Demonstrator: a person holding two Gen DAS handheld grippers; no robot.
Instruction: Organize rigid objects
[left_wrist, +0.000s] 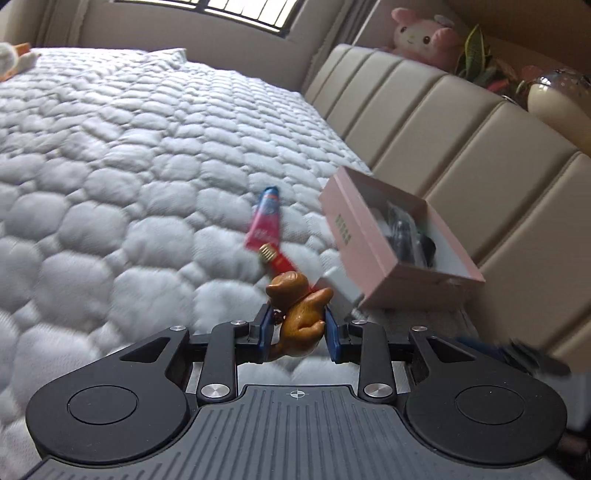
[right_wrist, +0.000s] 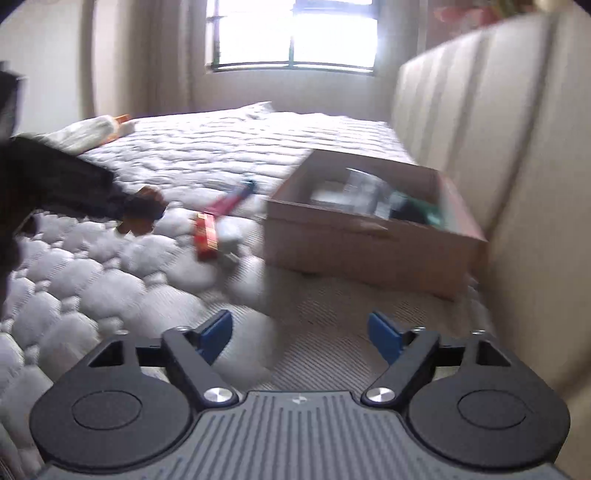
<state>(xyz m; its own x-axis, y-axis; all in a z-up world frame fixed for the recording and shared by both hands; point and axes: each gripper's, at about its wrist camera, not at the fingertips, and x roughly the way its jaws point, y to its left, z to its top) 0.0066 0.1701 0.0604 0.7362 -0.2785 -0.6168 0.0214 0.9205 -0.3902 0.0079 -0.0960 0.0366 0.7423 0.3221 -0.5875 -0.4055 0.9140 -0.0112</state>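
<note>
Brown glossy animal figurine (left_wrist: 299, 314) clamped in left gripper (left_wrist: 298, 332); open pink cardboard box (left_wrist: 369, 236) ahead-right, near. Right gripper (right_wrist: 299, 334) spread, empty.

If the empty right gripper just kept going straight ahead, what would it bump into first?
Probably the pink box. The open right gripper points over bare mattress toward the box's near wall; nothing else seems to lie between, though blur makes depth uncertain.

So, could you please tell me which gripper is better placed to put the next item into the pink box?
Left: the left gripper is shut on the brown figurine, near the pink box. The right gripper is open and holds nothing.
</note>
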